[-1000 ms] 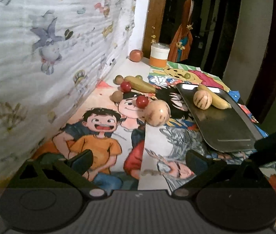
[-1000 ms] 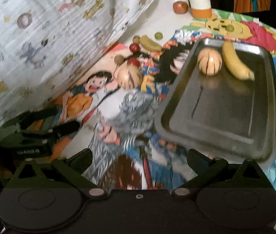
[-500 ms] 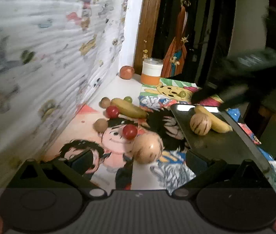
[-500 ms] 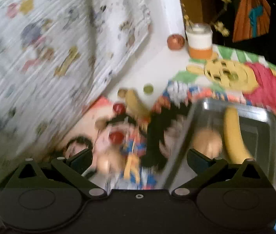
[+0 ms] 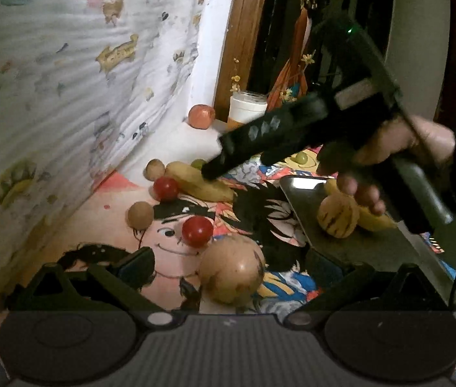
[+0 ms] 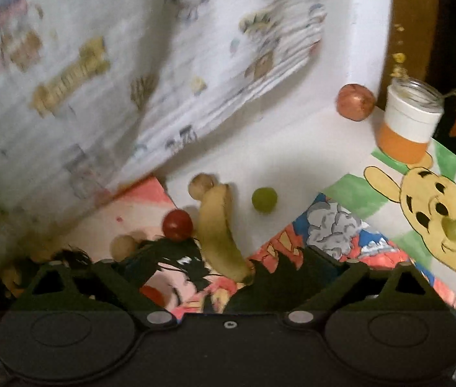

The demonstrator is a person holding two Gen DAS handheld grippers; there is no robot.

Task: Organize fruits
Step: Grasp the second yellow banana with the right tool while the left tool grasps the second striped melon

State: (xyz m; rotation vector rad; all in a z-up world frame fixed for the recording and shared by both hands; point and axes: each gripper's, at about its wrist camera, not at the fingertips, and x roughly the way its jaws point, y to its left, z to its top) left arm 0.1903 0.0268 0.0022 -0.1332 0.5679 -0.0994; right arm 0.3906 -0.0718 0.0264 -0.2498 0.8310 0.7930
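Observation:
A round tan melon point(image 5: 232, 271) lies on the cartoon mat between the fingers of my left gripper point(image 5: 229, 264), which is open; its pads stand clear of the fruit. My right gripper point(image 6: 229, 258) hovers over a yellow banana point(image 6: 219, 225). Its jaws are closing with the banana's near end between them, untouched. In the left wrist view the right gripper point(image 5: 215, 167) shows as a black bar held by a hand point(image 5: 389, 142), its tip above the banana point(image 5: 195, 180). A metal tray point(image 5: 373, 251) holds a striped melon point(image 5: 337, 216) and a second banana point(image 5: 376, 221).
Two cherry tomatoes point(image 5: 165, 188) point(image 5: 197, 231), small brown fruits point(image 5: 140, 215) point(image 5: 154, 169) and green grapes point(image 6: 264, 199) point(image 6: 453, 229) lie scattered. A reddish apple point(image 6: 355, 102) and a white-and-orange jar point(image 6: 410, 122) stand at the back. A patterned cloth point(image 5: 66, 80) walls the left side.
My left gripper has moved forward, so the tan melon now lies between its fingers. The right gripper has swung from the tray over to the loose banana and entered the left wrist view.

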